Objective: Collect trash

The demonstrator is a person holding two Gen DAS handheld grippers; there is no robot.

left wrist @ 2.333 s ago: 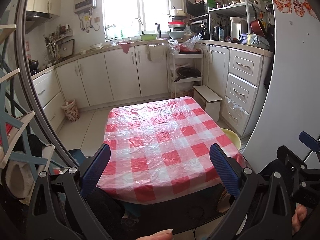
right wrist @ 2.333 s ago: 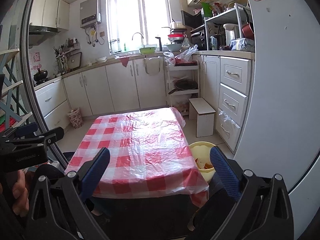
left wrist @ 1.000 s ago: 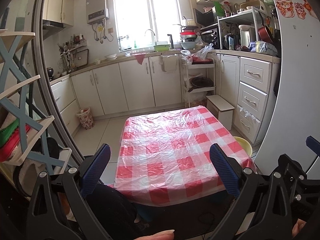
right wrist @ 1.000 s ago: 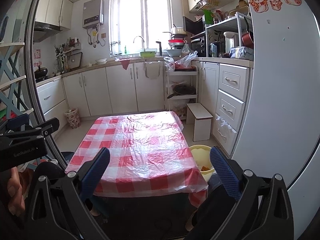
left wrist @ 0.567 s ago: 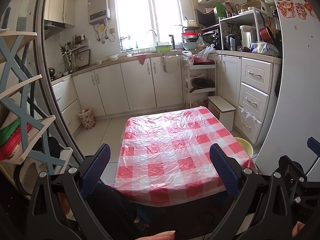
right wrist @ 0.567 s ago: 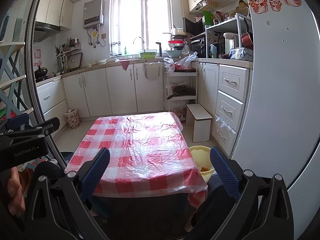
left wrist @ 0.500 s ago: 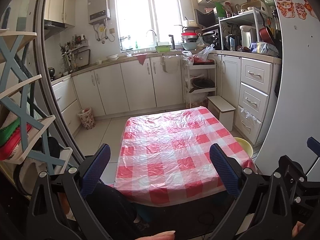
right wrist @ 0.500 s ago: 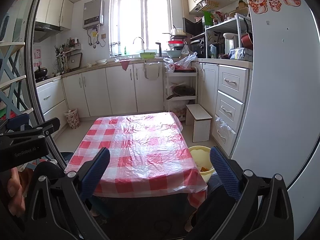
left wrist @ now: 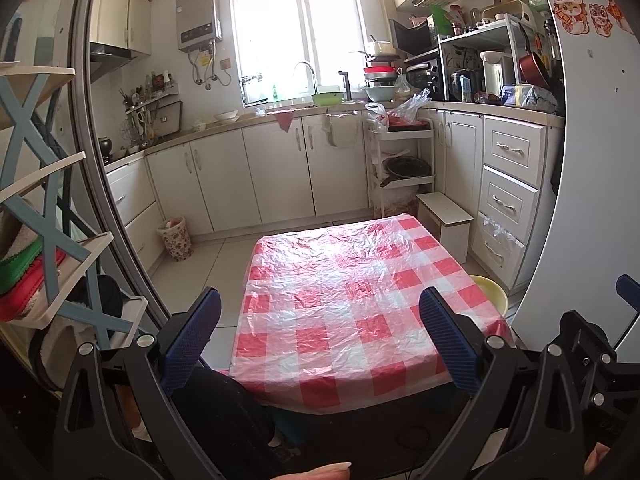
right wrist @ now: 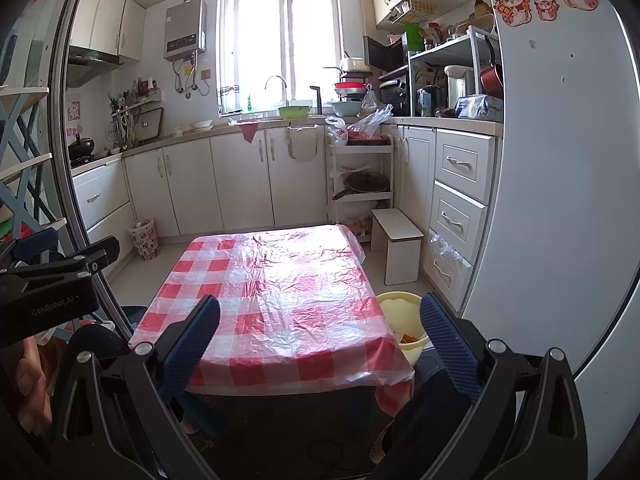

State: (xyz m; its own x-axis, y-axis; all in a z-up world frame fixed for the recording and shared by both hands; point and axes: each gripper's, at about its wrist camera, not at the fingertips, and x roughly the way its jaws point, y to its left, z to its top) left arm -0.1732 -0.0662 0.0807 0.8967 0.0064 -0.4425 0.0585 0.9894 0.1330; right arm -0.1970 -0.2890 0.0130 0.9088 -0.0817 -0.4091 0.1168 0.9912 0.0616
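Observation:
A low table under a red-and-white checked plastic cloth (left wrist: 352, 292) (right wrist: 276, 296) fills the middle of both views; nothing lies on it. A yellow bin (right wrist: 402, 320) with orange scraps inside stands on the floor at the table's right side; only its rim (left wrist: 490, 290) shows in the left wrist view. My left gripper (left wrist: 320, 336) is open, held back from the table's near edge with nothing between its blue pads. My right gripper (right wrist: 320, 340) is open too, at about the same distance and holding nothing. The left gripper's body (right wrist: 48, 288) shows at the left in the right wrist view.
White cabinets (left wrist: 276, 176) run along the back and right walls. A small white stool (right wrist: 396, 244) and a white trolley (right wrist: 360, 184) stand beyond the table. A patterned waste basket (left wrist: 174, 238) sits by the left cabinets. The white fridge (right wrist: 560, 200) is close on the right.
Both grippers have drawn back and lifted over the last two seconds, so the table looks smaller and lower. In the last half second almost nothing has moved. Both stay open.

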